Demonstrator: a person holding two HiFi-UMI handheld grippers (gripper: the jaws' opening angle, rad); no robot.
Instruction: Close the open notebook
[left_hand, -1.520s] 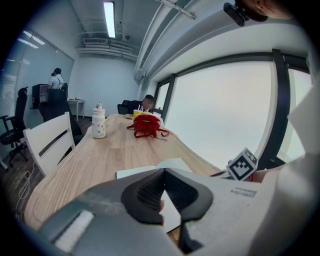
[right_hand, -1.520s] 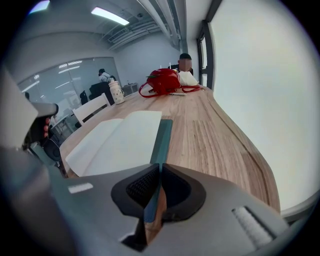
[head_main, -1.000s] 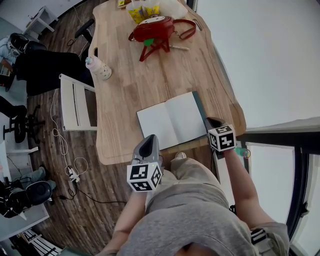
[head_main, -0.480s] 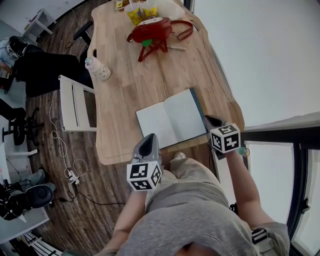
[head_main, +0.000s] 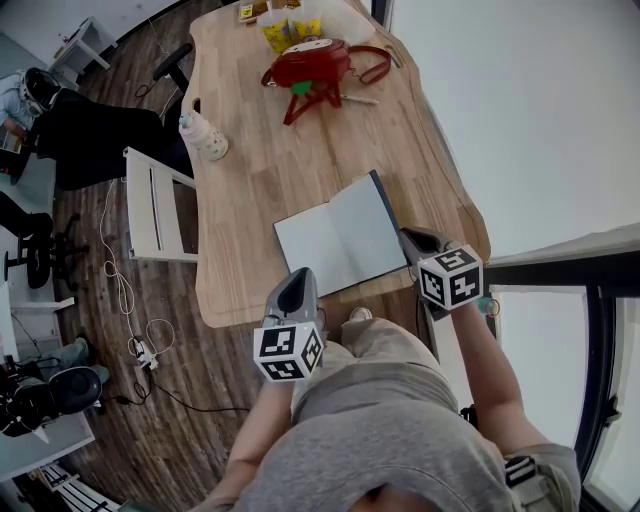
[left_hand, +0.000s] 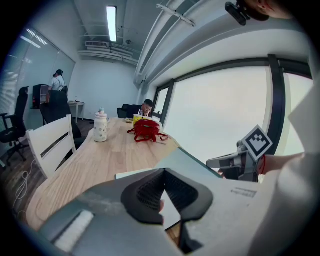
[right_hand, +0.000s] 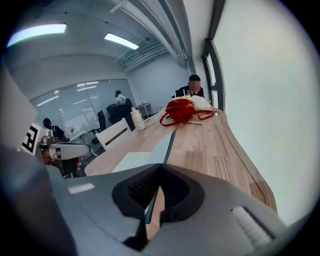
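An open notebook (head_main: 325, 243) with blank white pages lies near the front edge of the wooden table (head_main: 260, 180). Its right half, with a dark teal cover (head_main: 386, 208), is tilted up off the table. My right gripper (head_main: 409, 238) is shut on that cover's outer edge; in the right gripper view the thin teal edge (right_hand: 170, 142) runs in between the jaws. My left gripper (head_main: 297, 281) hovers at the notebook's near left corner, shut, with nothing in it. In the left gripper view the raised page (left_hand: 186, 161) slopes up towards the right gripper (left_hand: 214, 162).
A red bag (head_main: 310, 62) and yellow snack packs (head_main: 290, 25) sit at the table's far end. A bottle (head_main: 205, 135) stands by the left edge, with a white chair (head_main: 150, 205) beside it. A bright window wall runs along the right. People sit in the background.
My right gripper has risen with the notebook's right cover, so the right half has tipped up and leans towards the left page. The left gripper has stayed put.
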